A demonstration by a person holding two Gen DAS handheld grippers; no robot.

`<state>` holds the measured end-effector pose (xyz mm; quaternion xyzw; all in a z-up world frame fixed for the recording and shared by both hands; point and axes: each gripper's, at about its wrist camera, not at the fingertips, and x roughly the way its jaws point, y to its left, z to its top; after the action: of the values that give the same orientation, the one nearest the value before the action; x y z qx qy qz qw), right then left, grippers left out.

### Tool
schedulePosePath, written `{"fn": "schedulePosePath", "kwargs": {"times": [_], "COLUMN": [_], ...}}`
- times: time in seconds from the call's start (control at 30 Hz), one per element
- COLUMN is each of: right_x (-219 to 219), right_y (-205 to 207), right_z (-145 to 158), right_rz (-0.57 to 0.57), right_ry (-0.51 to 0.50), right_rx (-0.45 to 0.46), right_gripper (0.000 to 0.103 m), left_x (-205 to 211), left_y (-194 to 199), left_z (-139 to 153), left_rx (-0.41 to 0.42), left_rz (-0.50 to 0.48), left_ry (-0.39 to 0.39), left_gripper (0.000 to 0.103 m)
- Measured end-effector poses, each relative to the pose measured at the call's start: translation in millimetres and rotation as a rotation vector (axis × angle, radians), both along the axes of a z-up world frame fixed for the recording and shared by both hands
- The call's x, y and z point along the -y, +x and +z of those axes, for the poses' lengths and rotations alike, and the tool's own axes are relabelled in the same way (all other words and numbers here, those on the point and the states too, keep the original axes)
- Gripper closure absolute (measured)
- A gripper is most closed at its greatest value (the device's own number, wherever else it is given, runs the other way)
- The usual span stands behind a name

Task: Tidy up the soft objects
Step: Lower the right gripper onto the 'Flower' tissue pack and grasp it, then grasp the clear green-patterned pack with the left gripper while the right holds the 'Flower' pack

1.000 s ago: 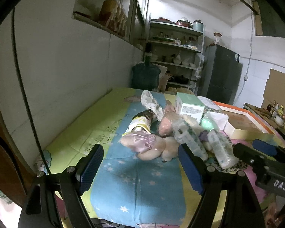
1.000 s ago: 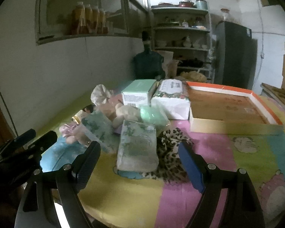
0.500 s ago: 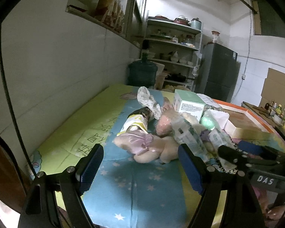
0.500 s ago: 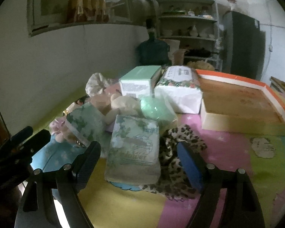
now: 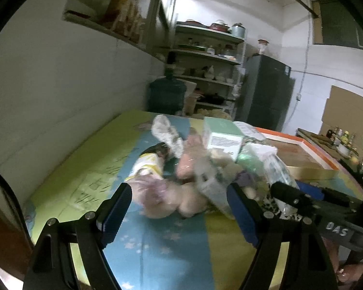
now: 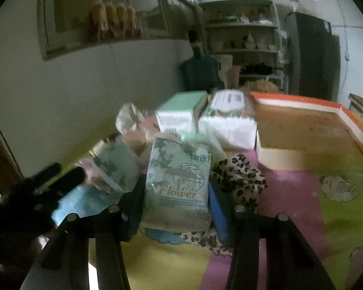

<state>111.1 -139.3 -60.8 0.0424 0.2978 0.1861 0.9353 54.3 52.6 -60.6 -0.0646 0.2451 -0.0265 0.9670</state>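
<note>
A: So, the Flower tissue pack (image 6: 177, 183) is what I am taking: it is lying on the leopard-print cloth (image 6: 239, 181) at the near edge of the pile, on the cartoon-print table cover (image 6: 314, 217).

B: Is the right gripper (image 6: 175, 213) on it?

A: I am squeezing it now. The 2 fingers are sitting against the pack's left and right sides near its lower end, narrowed down onto it, and the wrapper looks pressed in between them. I judge this to be the grasp step of the first pick.

B: Which way is the pack pointing?

A: Its long axis is running away from me, towards the green box (image 6: 179, 114) and the white tissue brick (image 6: 227, 120). The printed face is looking up, and the word Flower is reading upright from my side, so its bottom end is nearest me.

B: And the next move?

A: I reckon a straight lift, gently, since a second tissue pack (image 6: 113, 166) is leaning just beside it on the left and the cloth may be dragging along underneath. After that, probably across to the orange-rimmed tray (image 6: 309, 130) on the right, though I am guessing at that.

B: Left side?

A: The left gripper (image 5: 179, 213) is hanging spread wide and holding nothing, facing the plush toy (image 5: 167, 193) at the pile's left end. That view is blurring, so I am leaving the finer detail out.
</note>
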Motion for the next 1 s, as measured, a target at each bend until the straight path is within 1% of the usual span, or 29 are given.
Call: {"fn": "schedulePosePath", "kwargs": {"times": [0.2,0.37,0.43,0.47,0.53,0.57,0.63,0.77,1.0], "right_x": [7.6,11.9,13.7,14.7,15.8,16.1,16.2,18.6,24.4], "right_y": [-12.5,-18.7,-19.0,-19.7,-20.1,-20.0,-20.3,-22.8,-26.9], "right_z": [14.7,18.2,17.7,18.1,18.0,17.4,17.7,17.6,20.1], "right_rz": [-0.015,-0.021,-0.024,-0.024,-0.025,-0.025,-0.024,-0.027,-0.039], "right_ry": [0.029,0.028,0.030,0.032,0.034,0.035,0.037,0.043,0.055], "right_rx": [0.041,0.047,0.049,0.050,0.050,0.049,0.047,0.049,0.063], "right_gripper": [0.053,0.053,0.053,0.053,0.053,0.053,0.053,0.053,0.053], "left_x": [15.8,23.0,25.0,25.5,28.5,29.0,29.6,29.6,33.6], "left_y": [21.4,33.9,37.4,38.7,40.0,40.9,41.3,38.9,27.8], "left_z": [-2.4,-9.2,-12.3,-12.9,-12.7,-12.6,-12.3,-10.5,0.3], "left_rx": [-0.016,-0.045,-0.060,-0.063,-0.059,-0.059,-0.056,-0.046,0.006], "left_rz": [-0.045,-0.075,-0.085,-0.089,-0.093,-0.095,-0.096,-0.106,-0.092], "left_ry": [0.006,-0.009,-0.022,-0.026,-0.029,-0.033,-0.046,-0.065,-0.040], "left_gripper": [0.023,0.043,0.054,0.056,0.065,0.066,0.073,0.077,0.078]}}
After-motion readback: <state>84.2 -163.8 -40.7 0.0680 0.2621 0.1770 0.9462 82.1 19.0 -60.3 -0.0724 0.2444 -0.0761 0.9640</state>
